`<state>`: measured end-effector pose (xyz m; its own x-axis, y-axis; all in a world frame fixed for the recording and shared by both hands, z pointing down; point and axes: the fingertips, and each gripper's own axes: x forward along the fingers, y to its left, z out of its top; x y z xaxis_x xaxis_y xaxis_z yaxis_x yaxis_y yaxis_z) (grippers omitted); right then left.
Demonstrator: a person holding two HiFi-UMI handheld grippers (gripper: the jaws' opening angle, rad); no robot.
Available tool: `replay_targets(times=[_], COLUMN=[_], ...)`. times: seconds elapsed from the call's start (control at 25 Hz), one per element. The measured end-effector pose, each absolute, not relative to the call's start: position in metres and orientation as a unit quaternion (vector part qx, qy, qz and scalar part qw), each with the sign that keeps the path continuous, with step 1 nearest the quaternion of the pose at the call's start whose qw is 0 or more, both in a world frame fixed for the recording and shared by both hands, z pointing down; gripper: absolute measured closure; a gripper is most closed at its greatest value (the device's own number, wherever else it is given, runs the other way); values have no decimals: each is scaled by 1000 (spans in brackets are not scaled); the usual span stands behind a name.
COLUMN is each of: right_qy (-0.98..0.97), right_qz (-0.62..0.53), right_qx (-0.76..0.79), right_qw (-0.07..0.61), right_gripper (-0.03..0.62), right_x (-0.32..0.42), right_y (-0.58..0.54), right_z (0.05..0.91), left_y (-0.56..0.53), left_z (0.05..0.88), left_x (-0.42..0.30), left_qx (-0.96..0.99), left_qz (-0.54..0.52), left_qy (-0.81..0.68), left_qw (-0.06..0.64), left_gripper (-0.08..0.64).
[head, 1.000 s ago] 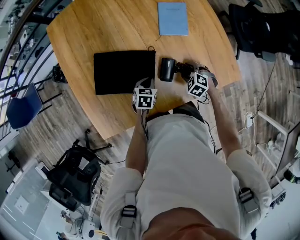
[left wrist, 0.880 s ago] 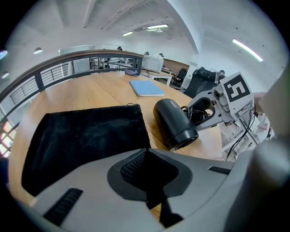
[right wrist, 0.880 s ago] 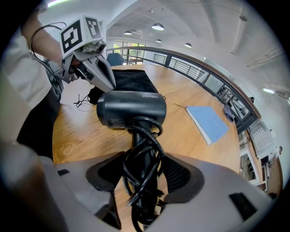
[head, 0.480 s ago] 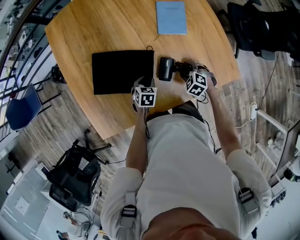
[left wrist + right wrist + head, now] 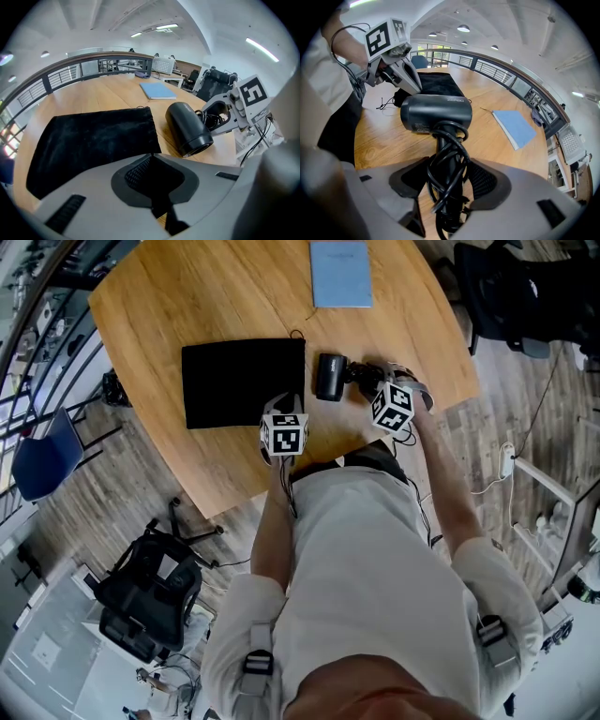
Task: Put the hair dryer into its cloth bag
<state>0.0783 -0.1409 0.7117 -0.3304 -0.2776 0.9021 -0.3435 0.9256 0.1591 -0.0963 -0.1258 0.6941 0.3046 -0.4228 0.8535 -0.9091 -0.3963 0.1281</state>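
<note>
The left gripper [image 5: 151,156] has just been closing, and its jaws meet at the cloth bag's [image 5: 93,138] near right corner; whether cloth is caught does not show. The right gripper [image 5: 448,187] clamps the cord-wrapped handle of the hair dryer [image 5: 436,114]. It lies on the table [image 5: 216,296] just right of the bag, barrel along the bag's edge, mouth toward the person, handle pointing right.

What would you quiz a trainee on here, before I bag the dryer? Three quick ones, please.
1. True or false: the hair dryer is already inside the cloth bag.
2. What stands between the jaws of the right gripper?
3. The blue booklet lies: A) under the bag, B) on the table beyond the dryer, C) on the floor.
Key: 1 false, it lies on the table beside the bag. 2 the dryer's handle, with its cord wound round it. 3 B.
</note>
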Motion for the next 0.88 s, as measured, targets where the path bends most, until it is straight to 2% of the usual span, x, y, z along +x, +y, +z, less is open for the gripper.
replay_targets(times=[0.88], right_qy=[-844], right_qz=[87], right_qx=[173], right_qw=[501], right_gripper=[339], right_x=[51], right_y=[-116], right_z=[696], left_y=[-133], left_z=[653], left_x=[-112], left_qx=[748], left_qz=[327], left_qy=[-479], left_qw=[322], left_gripper=[531])
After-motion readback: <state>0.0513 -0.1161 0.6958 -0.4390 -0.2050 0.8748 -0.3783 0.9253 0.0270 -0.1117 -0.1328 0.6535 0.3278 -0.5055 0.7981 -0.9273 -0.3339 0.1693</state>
